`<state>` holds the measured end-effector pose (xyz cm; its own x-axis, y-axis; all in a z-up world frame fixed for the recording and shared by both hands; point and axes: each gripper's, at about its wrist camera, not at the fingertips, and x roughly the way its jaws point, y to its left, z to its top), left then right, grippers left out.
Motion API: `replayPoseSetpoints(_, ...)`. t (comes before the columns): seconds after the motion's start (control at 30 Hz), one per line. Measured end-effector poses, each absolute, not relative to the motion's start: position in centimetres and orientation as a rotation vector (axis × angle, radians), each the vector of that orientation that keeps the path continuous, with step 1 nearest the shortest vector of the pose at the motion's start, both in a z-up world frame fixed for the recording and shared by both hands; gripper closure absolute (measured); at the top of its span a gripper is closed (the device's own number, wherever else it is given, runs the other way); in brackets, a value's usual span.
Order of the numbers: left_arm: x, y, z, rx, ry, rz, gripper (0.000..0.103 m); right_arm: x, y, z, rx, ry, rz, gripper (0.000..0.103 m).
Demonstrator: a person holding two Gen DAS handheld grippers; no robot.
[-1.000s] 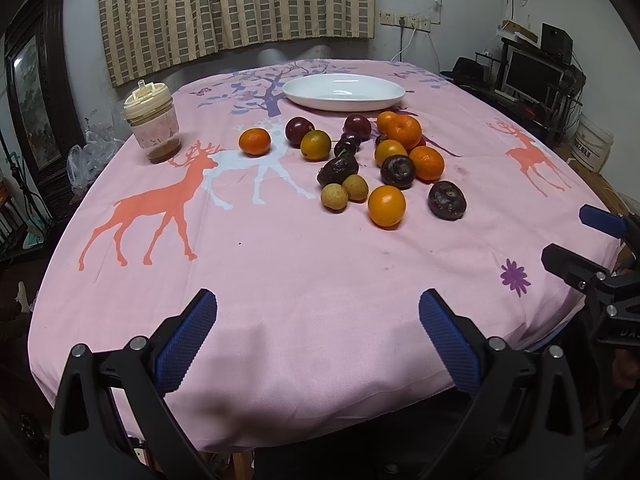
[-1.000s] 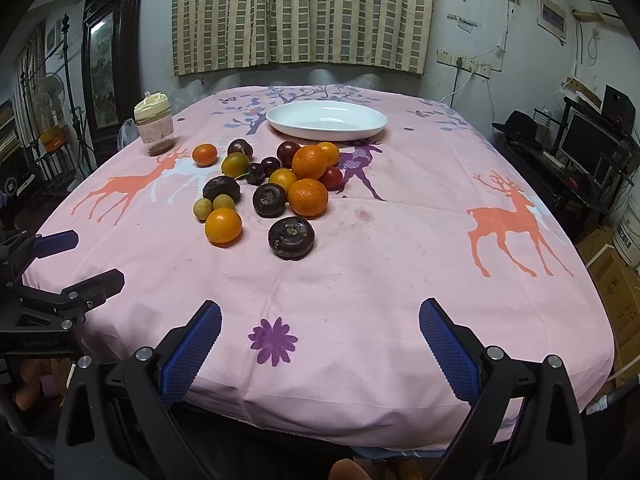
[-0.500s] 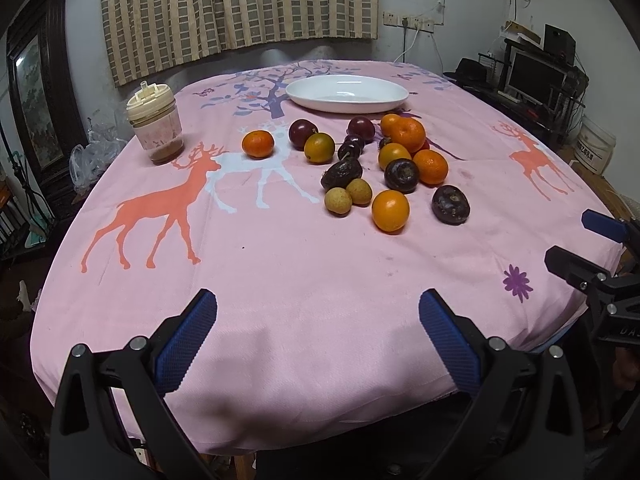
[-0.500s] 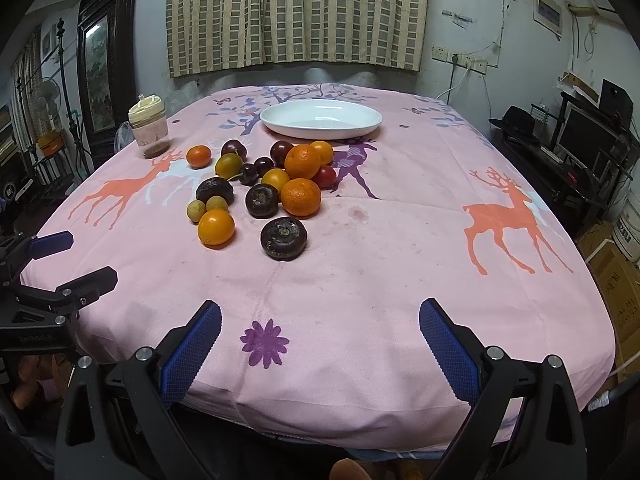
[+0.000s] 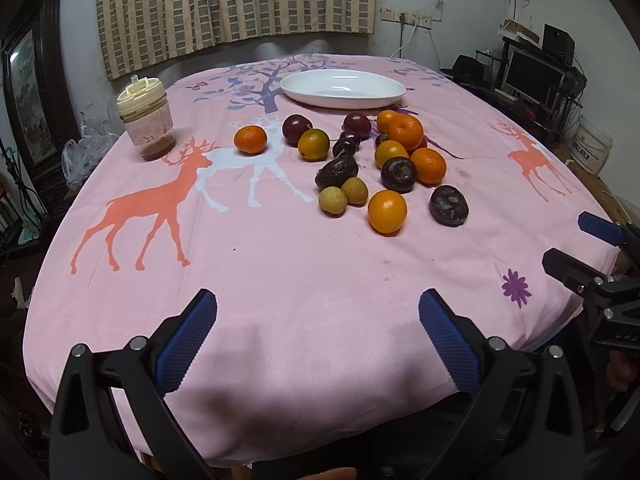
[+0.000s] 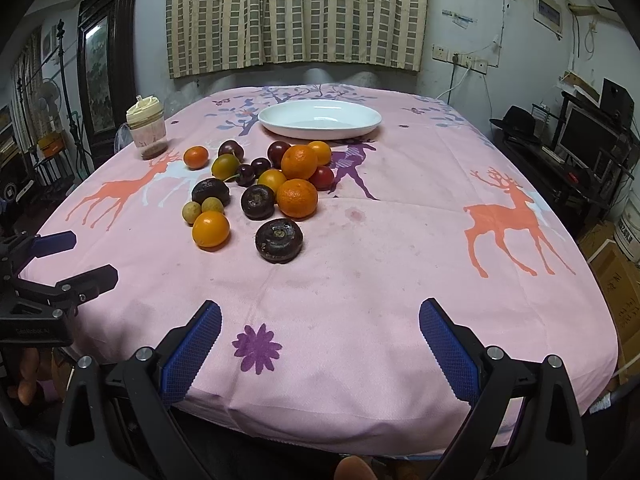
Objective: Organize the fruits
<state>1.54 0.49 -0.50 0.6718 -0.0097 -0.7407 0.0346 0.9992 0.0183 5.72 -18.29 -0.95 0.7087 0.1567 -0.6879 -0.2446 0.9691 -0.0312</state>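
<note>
A loose pile of fruit lies mid-table on the pink deer-print cloth: oranges (image 5: 387, 211) (image 6: 297, 198), dark purple round fruits (image 5: 448, 205) (image 6: 279, 240), plums (image 5: 297, 129), yellow-green fruits (image 5: 333, 200) and cherries. An empty white oval plate (image 5: 342, 89) (image 6: 319, 119) sits behind the pile. My left gripper (image 5: 316, 338) is open and empty over the near table edge. My right gripper (image 6: 319, 340) is open and empty over the near edge too; it shows at the right of the left wrist view (image 5: 588, 248).
A lidded jar (image 5: 146, 124) (image 6: 147, 133) with brown residue stands at the far left of the table. A dark cabinet with a mirror stands left of the table. Shelves with a monitor and boxes stand at the right.
Both grippers have moved slightly forward over the table edge, so the fruit looks a little nearer. Both stay open. Nothing on the table has moved.
</note>
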Motion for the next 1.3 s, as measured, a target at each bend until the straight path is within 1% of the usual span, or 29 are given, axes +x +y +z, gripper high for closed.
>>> replayPoseSetpoints(0.2,2.0,1.2,-0.3,0.038,0.822,-0.013,0.004,6.7,-17.9,-1.2,-0.099,0.735,0.255,0.004)
replayPoseSetpoints(0.43,2.9,2.9,-1.3,-0.055,0.848,-0.001,0.004,7.2,-17.7,-1.2,-0.068,0.727,0.332,0.004)
replayPoseSetpoints(0.5,2.8,3.1,-1.9,-0.057,0.853,0.008,0.004,8.8,-17.6,-2.0,-0.06,0.759,0.306,0.004)
replayPoseSetpoints(0.53,2.7,3.1,-2.1,-0.057,0.855,0.009,0.004,9.6,-17.4,-2.5,-0.055,0.781,0.31,0.006)
replayPoseSetpoints(0.6,2.3,3.1,-2.4,-0.052,0.849,0.006,0.004,11.1,-16.9,-3.5,-0.049,0.824,0.339,0.021)
replayPoseSetpoints(0.67,2.1,3.1,-2.7,-0.041,0.847,0.009,0.004,12.7,-16.1,-4.6,-0.054,0.875,0.355,0.029)
replayPoseSetpoints(0.73,2.3,3.1,-2.8,-0.043,0.85,-0.007,0.004,13.8,-15.3,-5.3,-0.076,0.895,0.347,0.031)
replayPoseSetpoints(0.77,2.4,3.0,-2.8,-0.047,0.851,-0.021,0.004,14.1,-15.0,-5.4,-0.09,0.896,0.332,0.033)
replayPoseSetpoints(0.83,3.0,2.7,-2.8,-0.042,0.851,-0.045,0.004,14.7,-14.4,-5.5,-0.118,0.898,0.329,0.034)
replayPoseSetpoints(0.9,3.7,2.2,-3.0,-0.025,0.861,-0.067,0.004,15.3,-14.2,-5.5,-0.126,0.906,0.336,0.038)
replayPoseSetpoints(1.13,6.0,1.6,-3.8,-0.03,0.881,-0.149,0.004,16.7,-13.4,-5.8,-0.176,0.927,0.362,0.038)
replayPoseSetpoints(1.17,6.3,1.5,-4.0,-0.036,0.886,-0.159,0.004,16.8,-13.4,-5.7,-0.178,0.927,0.365,0.043)
replayPoseSetpoints(1.2,6.7,1.4,-4.1,-0.044,0.892,-0.175,0.004,16.7,-13.4,-5.7,-0.18,0.926,0.377,0.05)
replayPoseSetpoints(1.27,7.3,0.9,-4.4,-0.04,0.905,-0.201,0.01,16.5,-13.2,-5.6,-0.194,0.912,0.389,0.06)
replayPoseSetpoints(1.3,7.5,0.6,-4.5,-0.028,0.911,-0.215,0.026,16.5,-13.3,-5.5,-0.189,0.914,0.395,0.06)
